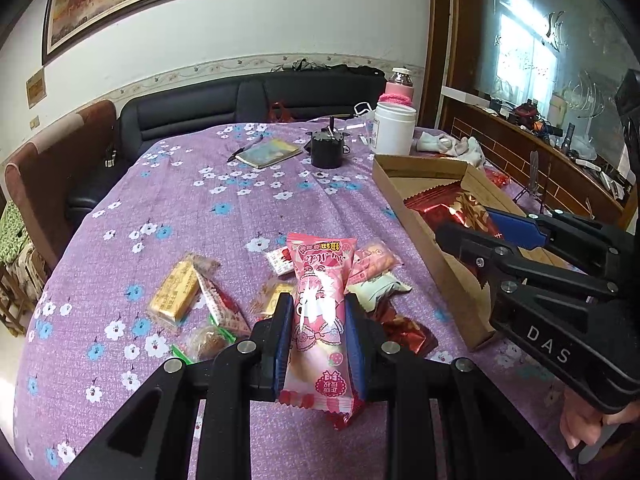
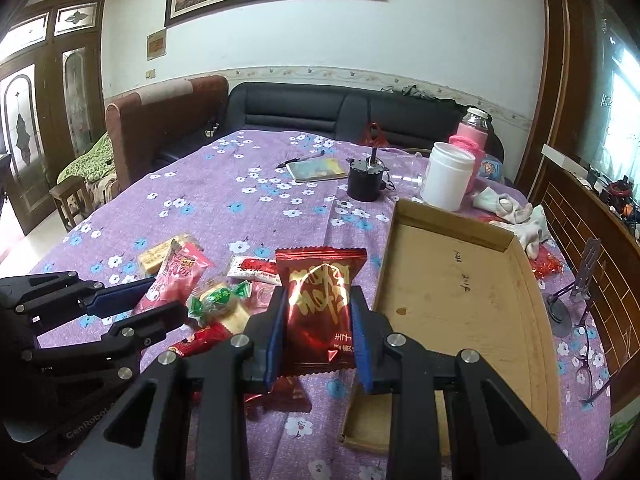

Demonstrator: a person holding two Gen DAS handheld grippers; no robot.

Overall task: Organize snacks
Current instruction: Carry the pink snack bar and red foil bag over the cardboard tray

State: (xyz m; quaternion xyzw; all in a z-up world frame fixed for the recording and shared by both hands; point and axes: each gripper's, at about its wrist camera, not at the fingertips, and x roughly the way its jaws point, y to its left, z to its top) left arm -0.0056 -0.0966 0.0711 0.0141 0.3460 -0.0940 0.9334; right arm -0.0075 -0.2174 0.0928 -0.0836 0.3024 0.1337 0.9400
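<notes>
We've got two claws up, each clamped on one snack: our left claw (image 1: 318, 336) grips one pink strawberry-print wrapper (image 1: 320, 308), our right claw (image 2: 320, 332) one shiny red foil packet (image 2: 320, 300), both lifted over the purple flowered tabletop (image 1: 180, 200). Below lies a loose heap of wrapped snacks (image 1: 192, 296), overlapping too much to count exactly. To the right sits one shallow cardboard tray (image 2: 460, 280). Farther back: one black pot (image 2: 366, 180), one white plastic jar (image 2: 448, 176).

Left claw (image 1: 318, 332) clamped tight; right claw (image 2: 320, 328) likewise, both angled down.
</notes>
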